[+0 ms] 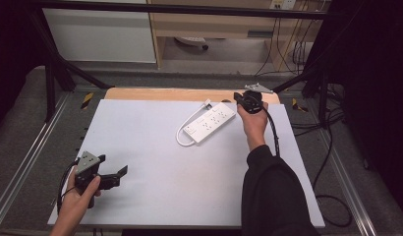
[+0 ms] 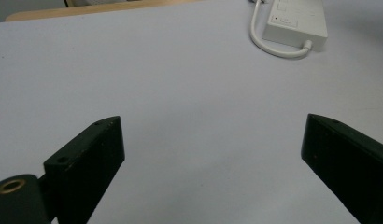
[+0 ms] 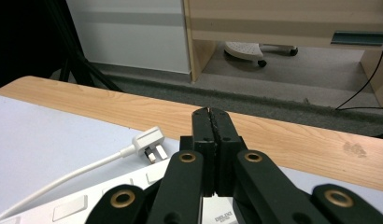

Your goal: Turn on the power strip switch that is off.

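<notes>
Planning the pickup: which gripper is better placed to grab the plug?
Right, probably. The right gripper hovers by the power strip, with the plug beside its shut jaws. The left gripper is open but far off at the near-left corner.

small label on power strip (image 3: 222, 218), print too blurred to read

Power strip (image 1: 212, 122) on table (image 1: 155, 162), upper centre of high view; its plug (image 1: 208, 103) just behind it nr far edge. Left gripper (image 1: 122, 172) lower left, right gripper (image 1: 237, 97) just right of strip.
</notes>
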Demonstrator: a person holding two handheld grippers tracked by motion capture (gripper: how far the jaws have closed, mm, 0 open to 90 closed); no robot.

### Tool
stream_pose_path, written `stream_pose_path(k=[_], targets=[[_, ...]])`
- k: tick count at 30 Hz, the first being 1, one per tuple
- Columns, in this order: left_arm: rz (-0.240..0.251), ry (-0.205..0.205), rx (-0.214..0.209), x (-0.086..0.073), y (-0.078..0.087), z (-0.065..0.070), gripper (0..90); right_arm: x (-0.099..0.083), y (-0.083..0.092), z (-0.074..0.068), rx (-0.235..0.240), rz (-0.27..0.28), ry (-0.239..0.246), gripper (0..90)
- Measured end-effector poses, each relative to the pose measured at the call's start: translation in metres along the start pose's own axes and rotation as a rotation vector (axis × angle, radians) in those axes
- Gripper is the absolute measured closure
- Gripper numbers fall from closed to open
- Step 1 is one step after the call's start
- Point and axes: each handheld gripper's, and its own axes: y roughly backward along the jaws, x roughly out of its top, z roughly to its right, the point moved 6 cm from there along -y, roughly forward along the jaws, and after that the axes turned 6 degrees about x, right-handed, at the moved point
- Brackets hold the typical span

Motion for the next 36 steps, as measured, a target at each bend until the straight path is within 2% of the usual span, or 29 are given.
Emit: stream_pose_path(k=[13, 27, 36], targets=[[-0.001, -0.001, 0.002, 0.0, 0.0, -0.001, 6.0, -0.013, -0.018, -0.006, 0.01, -0.018, -0.02, 90.0], [-0.006, -0.004, 0.005, -0.001, 0.0, -0.001, 6.0, -0.024, -0.03, -0.006, 0.004, -0.043, -0.029, 90.0], [-0.009, -0.007, 0.001, -0.001, 0.0, 0.0, 6.0, -0.021, -0.037, -0.01, 0.008, -0.047, -0.014, 90.0]])
